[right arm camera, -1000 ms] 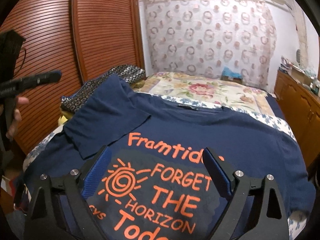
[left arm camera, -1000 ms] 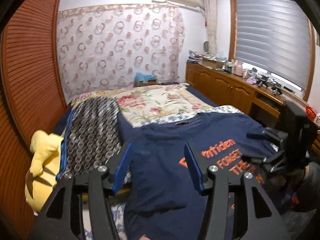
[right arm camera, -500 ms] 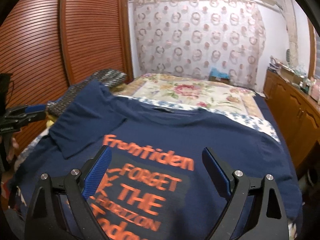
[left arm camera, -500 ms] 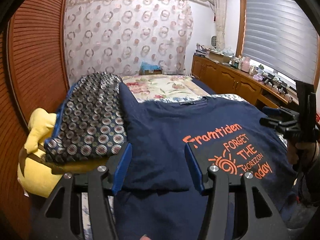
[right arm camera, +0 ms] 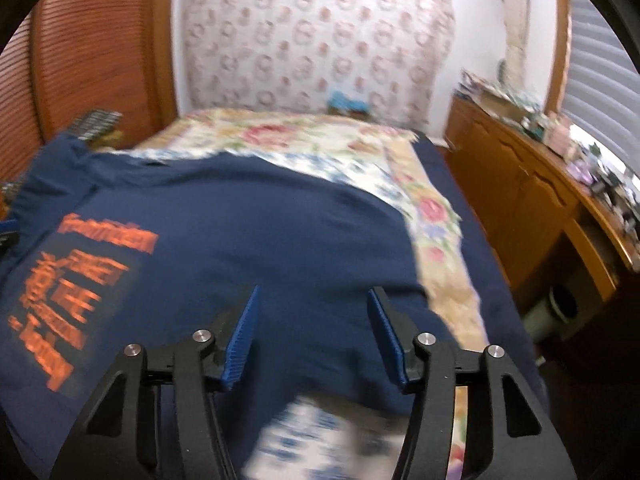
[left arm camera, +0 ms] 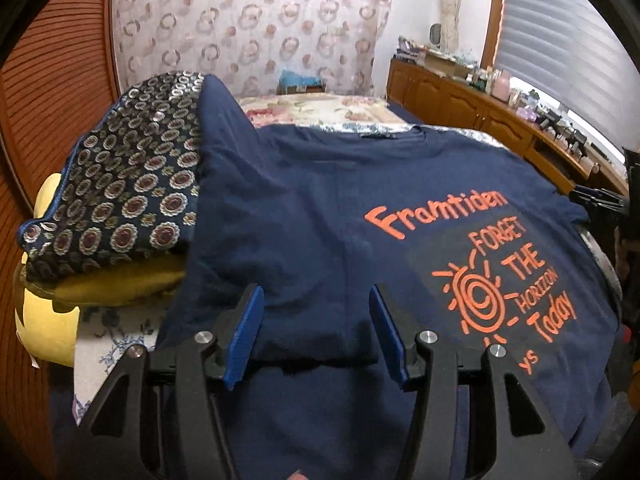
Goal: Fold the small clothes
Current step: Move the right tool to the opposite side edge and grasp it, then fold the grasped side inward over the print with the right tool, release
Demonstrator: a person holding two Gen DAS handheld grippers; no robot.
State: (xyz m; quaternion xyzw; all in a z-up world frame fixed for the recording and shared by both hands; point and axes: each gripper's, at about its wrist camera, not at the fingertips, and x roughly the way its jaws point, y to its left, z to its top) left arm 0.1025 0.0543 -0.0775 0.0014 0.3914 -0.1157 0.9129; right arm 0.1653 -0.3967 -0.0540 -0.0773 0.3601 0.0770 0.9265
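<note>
- A patterned cushion rests on a yellow pillow at the bed's left edge, propping up the shirt's left sleeve.
- The left gripper hovers over that folded-in sleeve, jaws partly apart and empty, probably ready to pinch it.
- The navy T-shirt lies spread face-up across the bed.
- The right gripper, jaws just narrowed with nothing between them, hangs near the shirt's right edge.

My work surface is the bed, covered by a floral quilt. The navy T-shirt lies flat on it. Left of the shirt: a patterned garment atop a yellow cushion.
</note>
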